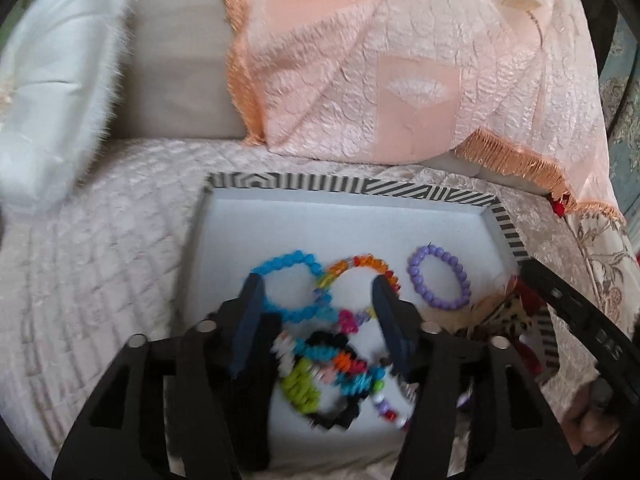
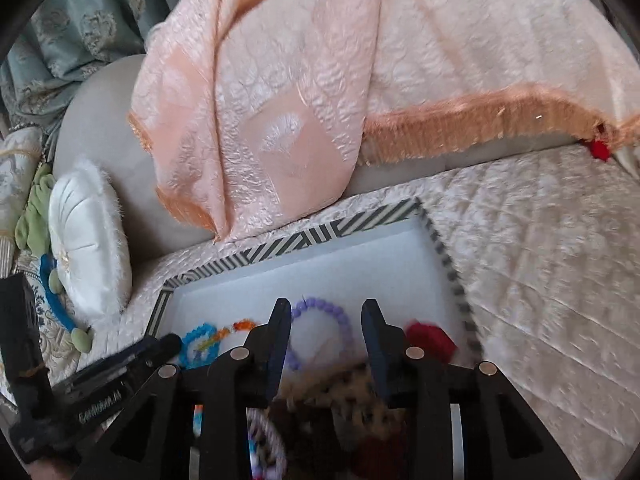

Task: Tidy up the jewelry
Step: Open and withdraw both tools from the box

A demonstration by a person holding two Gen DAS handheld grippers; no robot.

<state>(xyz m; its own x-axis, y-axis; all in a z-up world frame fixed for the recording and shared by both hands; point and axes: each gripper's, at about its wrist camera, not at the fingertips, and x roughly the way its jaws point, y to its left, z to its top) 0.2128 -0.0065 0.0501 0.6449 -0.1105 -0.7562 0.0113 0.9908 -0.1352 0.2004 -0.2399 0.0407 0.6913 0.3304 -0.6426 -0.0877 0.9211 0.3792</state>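
Tray (image 1: pixel 424 190), striped black-and-white rim, white floor, sits on a quilted cream bedcover (image 1: pixel 100 280). Peach fringed throw (image 1: pixel 380 60) draped behind it; white furry cushion (image 1: pixel 52 92) off to the far left.

Left wrist view only: blue bead bracelet (image 1: pixel 294 286), orange-and-multicolour bead bracelet (image 1: pixel 360 264) touching it, purple bead bracelet (image 1: pixel 440 278) lying apart to their right, all flat on the tray floor. Nearer the camera, a blurred tangle of coiled bands (image 1: pixel 328 368) in black, green, turquoise, pink and white. The right tool's black body crosses the right edge.

Right wrist view only: a red fuzzy piece (image 2: pixel 430 336) near the tray's right wall, a leopard-print fabric piece (image 2: pixel 340 388) low between the fingers, blurred. Teal curtain (image 2: pixel 80 20) upper left; the left tool enters from the lower left.

Left gripper (image 1: pixel 318 294): fingers spread wide, holding nothing, hanging over the blue and orange bracelets; contact cannot be judged.

Right gripper (image 2: pixel 326 320): fingers spread apart, nothing clamped, framing the purple bead bracelet (image 2: pixel 324 322) above the leopard-print piece; touching or not is unclear.
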